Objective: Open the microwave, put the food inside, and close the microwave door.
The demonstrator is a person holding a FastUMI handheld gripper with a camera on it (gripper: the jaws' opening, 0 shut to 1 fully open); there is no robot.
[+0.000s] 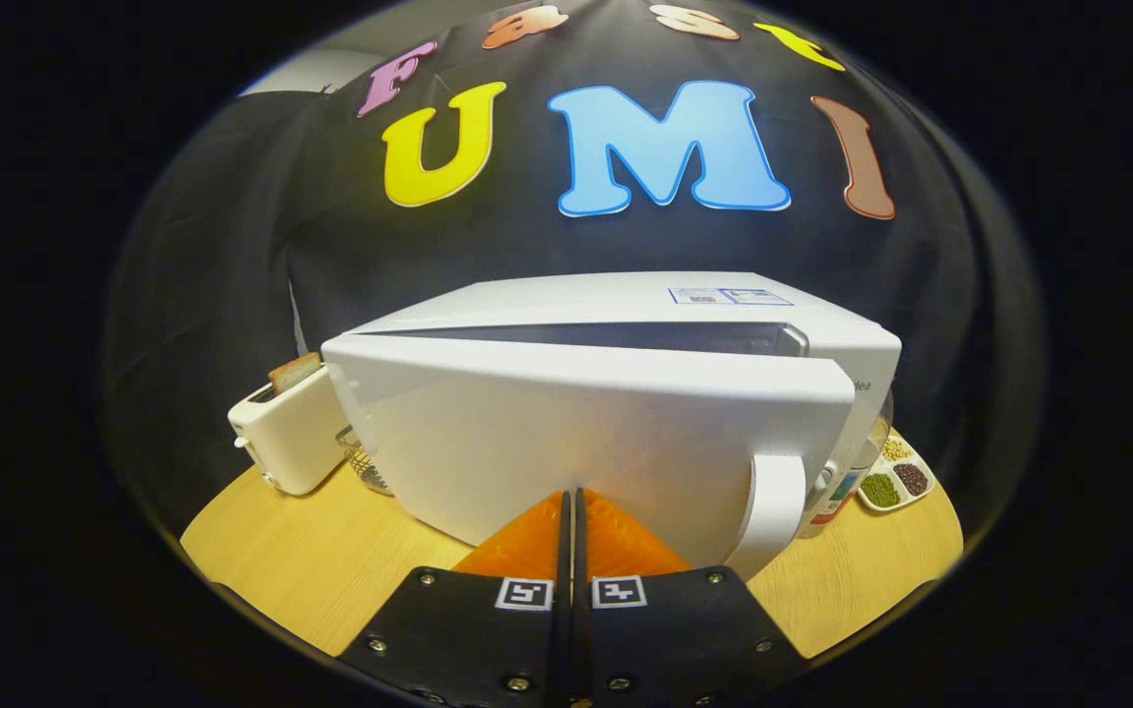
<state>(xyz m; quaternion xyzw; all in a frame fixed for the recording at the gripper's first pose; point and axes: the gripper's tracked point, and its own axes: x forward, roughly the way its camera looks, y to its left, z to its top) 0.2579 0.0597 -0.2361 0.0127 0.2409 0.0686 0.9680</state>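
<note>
Two fingers of my gripper (571,497) sit pressed together, tips meeting with nothing between them, so it is closed and empty. The tips rest against, or just short of, the front face of the microwave door (586,442); I cannot tell whether they actually touch.

The door is white and stands slightly ajar: a dark wedge of gap shows along its top edge, wider toward the right, between it and the microwave (626,305) body behind. The door's handle (775,511) is a white curved bar at its right end, just right of my fingertips.

The microwave stands on a light wooden table (301,565). I cannot see into the chamber, so whether food is inside I cannot tell.

Left of the microwave, a cream toaster (286,433) with a slice of bread (293,371) sticking up from its slot. Between toaster and microwave, partly hidden, a wire basket (366,464).

Right of the microwave, past the handle, a clear bottle (847,482) with a coloured label, close against the microwave's corner. Just beyond that, a small white divided dish (899,476) holding separate portions of green, dark and pale grains or seeds.

Behind everything hangs the black cloth wall (232,246).
</note>
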